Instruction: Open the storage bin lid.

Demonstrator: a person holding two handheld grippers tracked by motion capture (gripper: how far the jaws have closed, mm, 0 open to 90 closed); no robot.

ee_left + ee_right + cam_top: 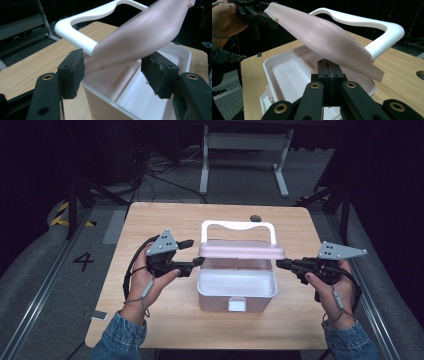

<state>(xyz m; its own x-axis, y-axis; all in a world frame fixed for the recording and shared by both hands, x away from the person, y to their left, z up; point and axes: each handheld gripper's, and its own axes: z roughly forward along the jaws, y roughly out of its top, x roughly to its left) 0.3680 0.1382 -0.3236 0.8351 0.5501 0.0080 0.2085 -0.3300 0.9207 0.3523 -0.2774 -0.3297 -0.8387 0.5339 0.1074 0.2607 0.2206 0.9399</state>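
Mid-table sits the box, lid half up, white handle at 12 o'clock. Left gripper jaws apart w/ the lid's end between them, not pinching. Right gripper jaws together under the lid's other end. Prob light, thin, slick plastic, so grab the lid edges or handle.

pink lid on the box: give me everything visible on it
The pink lid looks like smooth matte plastic, gently domed, with a white loop handle along its far edge. It stands raised and tilted over the open white box mid-table. The left gripper has open jaws either side of its left end, not pressing. The right gripper, jaws shut, sits at its right end; contact unclear.
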